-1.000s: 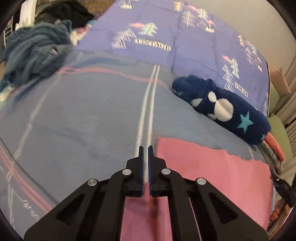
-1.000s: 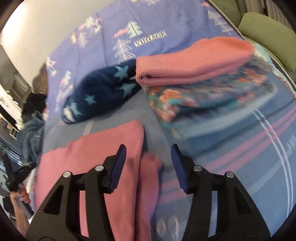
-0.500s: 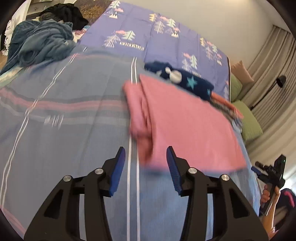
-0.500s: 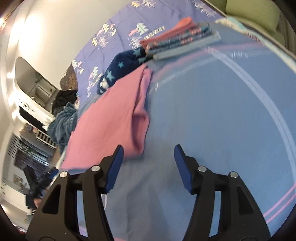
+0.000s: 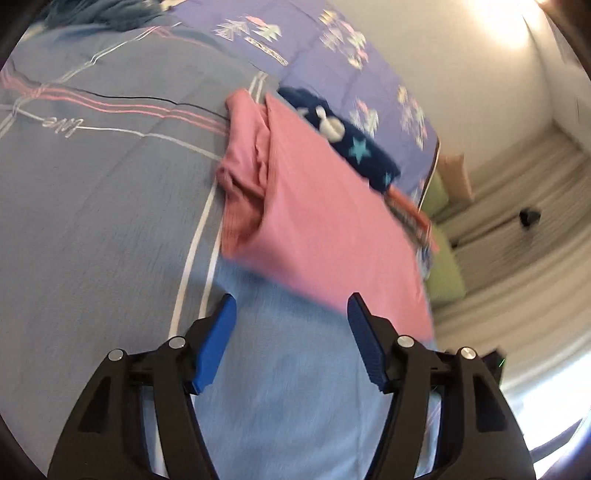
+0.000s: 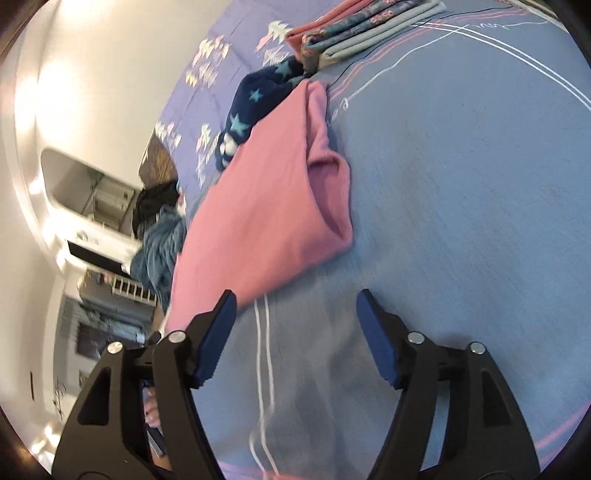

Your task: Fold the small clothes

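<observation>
A cursive word in pale stitching stands on the grey-blue bedspread (image 5: 110,206) beside its pink stripes; upside down, it seems to read "live". The purple sheet (image 5: 295,48) carries a printed word under its tree motifs, too blurred to read.

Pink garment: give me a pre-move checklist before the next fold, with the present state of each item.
1. Left gripper empty: ok, its jaws have just been opening and nothing is between them.
2. Right gripper empty: ok, its jaws have also just been opening, over bare bedspread.
3. Pink garment lying on the bed, released: ok.
4. Garment flat: not ok, one long edge is bunched into a rumpled ridge.
5. Clear of neighbours: not ok, the navy star-print fleece lies against its far edge.
6. Folded stack undisturbed: ok, apart from the garment.
</observation>
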{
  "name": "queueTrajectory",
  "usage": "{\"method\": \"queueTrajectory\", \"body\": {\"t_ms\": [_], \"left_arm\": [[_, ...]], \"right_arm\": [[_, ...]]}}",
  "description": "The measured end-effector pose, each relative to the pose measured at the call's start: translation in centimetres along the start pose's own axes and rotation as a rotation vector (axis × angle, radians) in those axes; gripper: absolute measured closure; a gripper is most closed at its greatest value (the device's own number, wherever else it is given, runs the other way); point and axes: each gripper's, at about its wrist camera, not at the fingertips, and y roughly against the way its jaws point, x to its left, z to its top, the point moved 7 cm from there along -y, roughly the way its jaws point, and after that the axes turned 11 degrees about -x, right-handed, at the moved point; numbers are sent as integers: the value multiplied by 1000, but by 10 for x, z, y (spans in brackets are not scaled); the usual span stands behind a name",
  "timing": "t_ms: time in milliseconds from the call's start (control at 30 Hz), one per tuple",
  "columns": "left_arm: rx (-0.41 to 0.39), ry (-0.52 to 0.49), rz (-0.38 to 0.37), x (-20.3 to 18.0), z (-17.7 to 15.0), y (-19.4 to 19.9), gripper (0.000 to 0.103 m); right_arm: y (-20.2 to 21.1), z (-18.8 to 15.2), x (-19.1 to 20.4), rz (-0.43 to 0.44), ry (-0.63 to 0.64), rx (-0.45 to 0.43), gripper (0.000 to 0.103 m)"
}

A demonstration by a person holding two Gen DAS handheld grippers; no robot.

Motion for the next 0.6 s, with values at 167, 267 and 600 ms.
{"method": "queueTrajectory", "body": {"t_ms": [167, 267, 600], "left_arm": [[-43, 62, 44, 0, 17, -23, 48], [-13, 31, 87, -3, 18, -38, 92], [-73, 6, 6, -31, 23, -5, 100]], "right_arm": [[-26, 16, 5, -61, -13, -102, 27], [-41, 18, 10, -93, -17, -120, 75], [2, 33, 19, -76, -32, -177, 96]]}}
